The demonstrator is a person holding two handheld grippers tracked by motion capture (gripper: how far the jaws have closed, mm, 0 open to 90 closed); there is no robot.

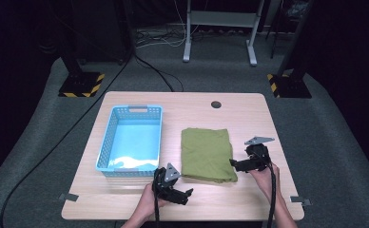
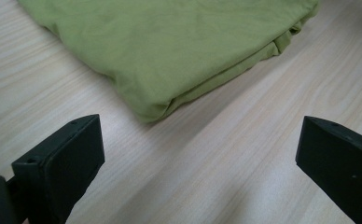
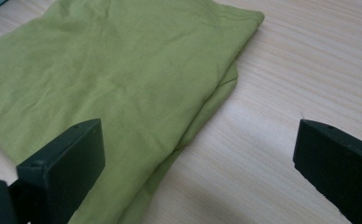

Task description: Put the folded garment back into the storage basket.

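A folded olive-green cloth (image 1: 207,154) lies flat on the wooden table (image 1: 249,114), right of centre. My left gripper (image 1: 186,194) is open near the table's front edge, just short of the cloth's near left corner (image 2: 151,112), with bare wood between its jaws. My right gripper (image 1: 233,164) is open at the cloth's right edge (image 3: 202,116), its left jaw over the fabric and its right jaw over the wood. Neither holds anything.
A light blue plastic basket (image 1: 132,137) stands left of the cloth, with only a pale glare on its floor. A round dark grommet hole (image 1: 216,104) sits near the table's far edge. Black cables and stand bases cover the grey floor behind.
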